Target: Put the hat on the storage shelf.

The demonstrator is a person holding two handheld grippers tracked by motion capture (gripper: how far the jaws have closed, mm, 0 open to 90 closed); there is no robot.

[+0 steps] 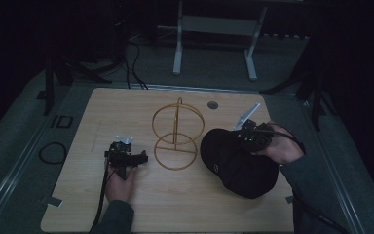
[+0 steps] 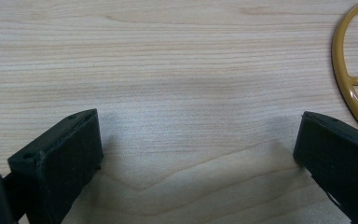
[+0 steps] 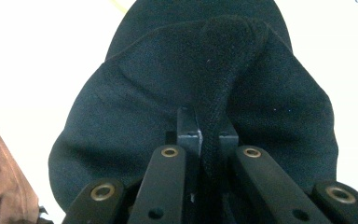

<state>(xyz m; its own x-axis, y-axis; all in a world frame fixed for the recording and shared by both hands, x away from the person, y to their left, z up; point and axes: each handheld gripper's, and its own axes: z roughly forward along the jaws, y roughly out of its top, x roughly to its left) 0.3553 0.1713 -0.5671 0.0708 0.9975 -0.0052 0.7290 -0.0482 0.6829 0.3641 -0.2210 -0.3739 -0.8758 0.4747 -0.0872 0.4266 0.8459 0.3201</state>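
A: Forearms, two, at the near edge of the high view. Item one: left gripper (image 1: 126, 155), resting low over the desk (image 1: 185, 214), near the stand's left side. Item two: right gripper (image 1: 251, 132), on the upper right edge of one black cap (image 1: 238, 163).

B: And the stand?

A: One gold wire stand (image 1: 176, 134), upright at mid-desk, between the two grippers; cap just beside its base ring, on the right. Nothing hangs on it.

B: Left gripper view?

A: Left gripper (image 2: 196, 140), jaws wide apart, bare desk (image 2: 168, 56) between them. One arc of the wire stand (image 2: 349, 88) at the right edge.

B: Right gripper view?

A: Right gripper (image 3: 209, 135), jaws pressed together on a raised fold of the cap (image 3: 158, 93). Cap lies on the desk.

B: Progress?

A: Judged early: grasp made, cap not yet lifted. Likely remaining: carrying it onto the stand, releasing.

B: Tally?

A: Grippers two, cap one, stand one, desk one.
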